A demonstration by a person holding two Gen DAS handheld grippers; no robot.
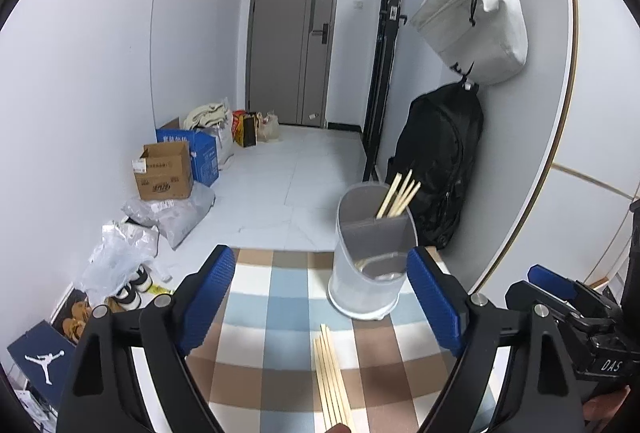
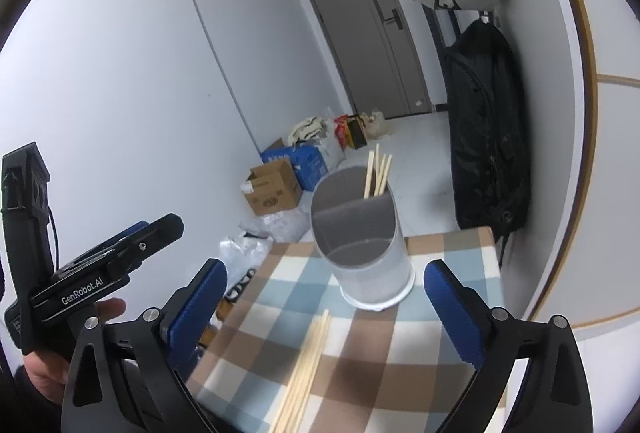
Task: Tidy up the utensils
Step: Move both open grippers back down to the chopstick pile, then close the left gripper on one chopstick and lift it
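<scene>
Pale wooden chopsticks, frosted plastic holder, matt checked cloth.

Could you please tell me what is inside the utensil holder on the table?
The utensil holder holds several chopsticks in its back compartment; the front one looks empty, though its bottom is unclear.

Tongs wide over chopsticks

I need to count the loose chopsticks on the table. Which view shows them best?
The left wrist view: the loose chopsticks lie sharp and separate. The right wrist view shows the bundle blurred together.
</scene>
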